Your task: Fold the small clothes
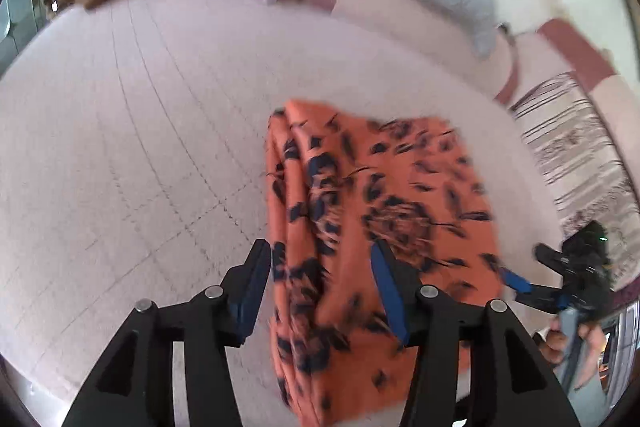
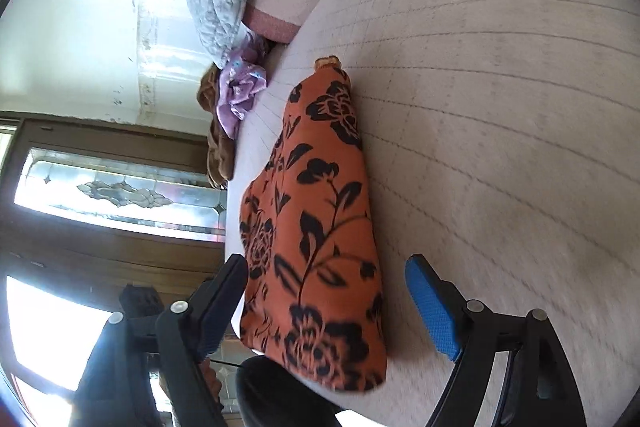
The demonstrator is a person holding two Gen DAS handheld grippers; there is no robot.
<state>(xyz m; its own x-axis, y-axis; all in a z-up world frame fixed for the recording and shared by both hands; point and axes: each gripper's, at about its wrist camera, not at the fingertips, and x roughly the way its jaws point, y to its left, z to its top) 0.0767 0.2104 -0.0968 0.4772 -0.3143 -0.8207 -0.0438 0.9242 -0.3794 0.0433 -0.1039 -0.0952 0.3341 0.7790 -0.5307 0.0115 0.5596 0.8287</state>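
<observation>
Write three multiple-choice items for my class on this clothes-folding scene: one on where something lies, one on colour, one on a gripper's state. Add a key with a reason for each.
1. Where does the lilac garment lie?
A. at the bed's far edge beside the brown cloth
B. on top of the folded garment
C. between the right gripper's fingers

2. What colours is the folded garment?
A. grey and white
B. orange with a dark floral print
C. plain lilac

3. How is the right gripper?
A. shut on the garment
B. shut on nothing
C. open, not gripping

Key: 1 A, it sits bunched against the brown cloth; 2 B, dark flowers on orange; 3 C, its fingers stand apart, clear of the fabric.
</observation>
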